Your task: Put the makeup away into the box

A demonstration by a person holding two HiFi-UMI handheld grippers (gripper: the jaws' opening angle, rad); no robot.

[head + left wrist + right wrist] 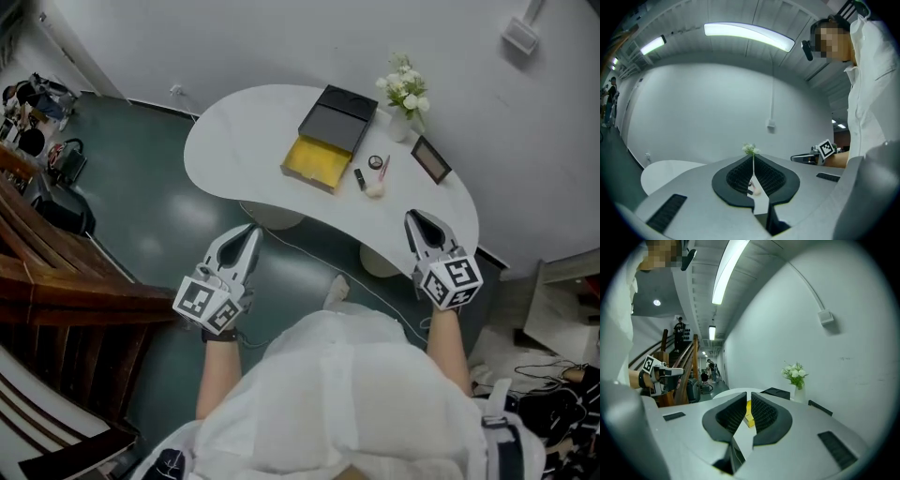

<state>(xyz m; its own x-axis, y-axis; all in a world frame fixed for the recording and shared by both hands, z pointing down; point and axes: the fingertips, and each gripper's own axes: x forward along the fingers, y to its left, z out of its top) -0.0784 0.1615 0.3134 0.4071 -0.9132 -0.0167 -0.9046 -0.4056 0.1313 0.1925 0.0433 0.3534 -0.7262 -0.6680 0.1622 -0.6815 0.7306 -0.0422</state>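
While the left claw (251, 231) and right claw (413, 218) hang closed and empty, short of the open black box with yellow lining (323, 141), small makeup pieces (370, 175) lie just right of that box on the white tabletop (234, 131); arriving unopened, the claws could scatter them.

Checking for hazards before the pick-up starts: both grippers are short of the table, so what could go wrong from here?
1. The makeup items lie bunched together beside the box; closing on one may knock another away.
2. The vase and picture frame stand just behind them; an overreach could tip either.
3. The left gripper and right gripper are both shut and must open before any grasp.
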